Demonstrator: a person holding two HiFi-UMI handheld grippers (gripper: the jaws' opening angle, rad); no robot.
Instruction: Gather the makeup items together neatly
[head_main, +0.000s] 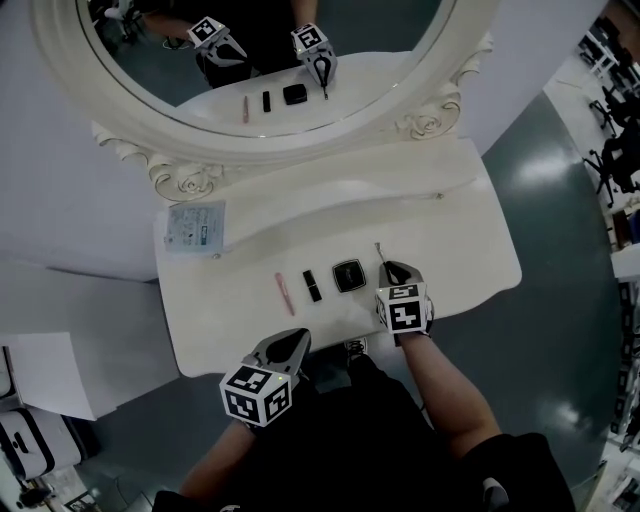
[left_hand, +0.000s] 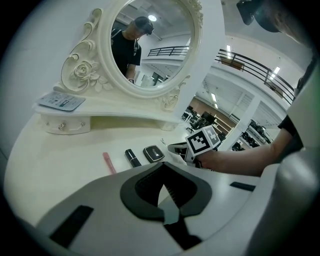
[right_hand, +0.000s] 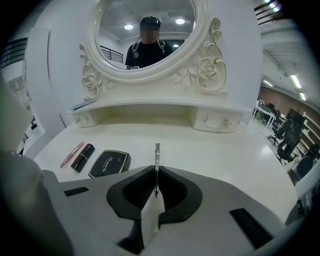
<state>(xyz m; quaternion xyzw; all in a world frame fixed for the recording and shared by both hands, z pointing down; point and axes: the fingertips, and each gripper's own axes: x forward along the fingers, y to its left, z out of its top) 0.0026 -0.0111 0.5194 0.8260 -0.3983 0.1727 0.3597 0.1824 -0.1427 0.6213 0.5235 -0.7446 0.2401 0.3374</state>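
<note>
**Head view.** Our right hand-held gripper (head_main: 392, 268) is clenched on a thin silver metal stick (head_main: 380, 250), just right of the flat black square compact (head_main: 349, 275). A short black lipstick tube (head_main: 312, 285) and a slim pink pencil (head_main: 285, 293) carry the row on leftward, all near the front edge of the white tabletop (head_main: 450, 240). Our left hand-held gripper (head_main: 290, 342) hangs over that front edge. The stick is so thin that we judge it could pivot in the pads or slip when laid down, then roll off the nearby front edge. Open room lies behind the row and toward the right corner.

**Left gripper view.** The pads are pressed together on nothing. The row sits just ahead, so a careless forward sweep could knock the pencil, which looks likely to roll.

**Right gripper view.** The stick is pinched between the pads, its tip poking forward over bare tabletop. The compact lies near on the left, and setting down too close could nudge it askew. Bare surface runs up to the raised shelf (right_hand: 150, 107) along the back edge.
</note>
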